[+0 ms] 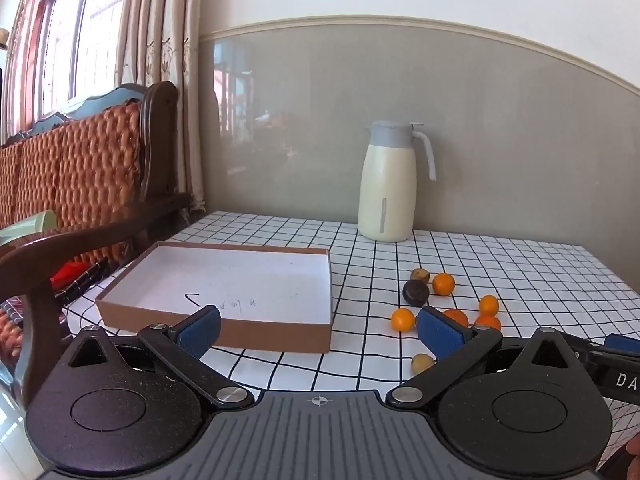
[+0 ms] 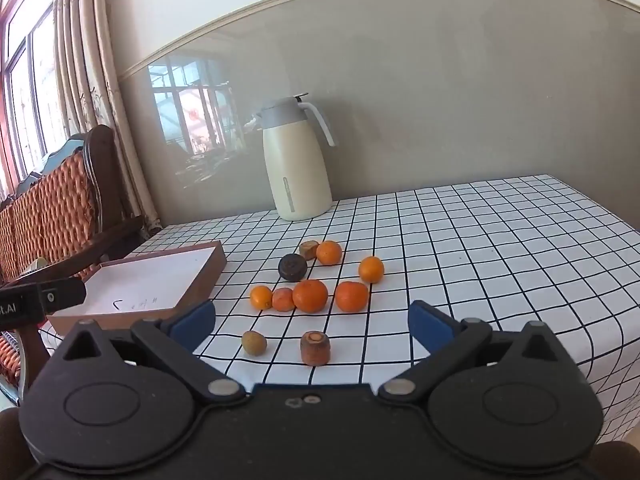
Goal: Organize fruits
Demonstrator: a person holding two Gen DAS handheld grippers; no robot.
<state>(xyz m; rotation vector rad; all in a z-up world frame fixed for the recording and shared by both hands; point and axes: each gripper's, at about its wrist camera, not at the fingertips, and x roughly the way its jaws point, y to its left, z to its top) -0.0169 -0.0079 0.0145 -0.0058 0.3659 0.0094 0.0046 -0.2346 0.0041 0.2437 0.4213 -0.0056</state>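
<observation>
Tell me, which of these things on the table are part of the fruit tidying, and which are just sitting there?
Part of the job:
- oranges
- small greenish fruit
- dark round fruit
- brown stubby pieces
- empty box

Just lying about:
- jug
- checked tablecloth
- wooden sofa
- curtains

Tablecloth [image 2: 500,248]: white, black grid. Box [image 1: 224,326]: brown outside, white inside with black scribble. Jug [image 2: 298,172]: cream body, grey lid and handle. Oranges [image 2: 310,296]: orange. Dark fruit [image 2: 293,267]: blackish brown. Small near fruit [image 2: 254,343]: olive yellow. Pads [image 2: 192,326]: blue. Chair [image 1: 80,172]: dark wood, orange weave.
</observation>
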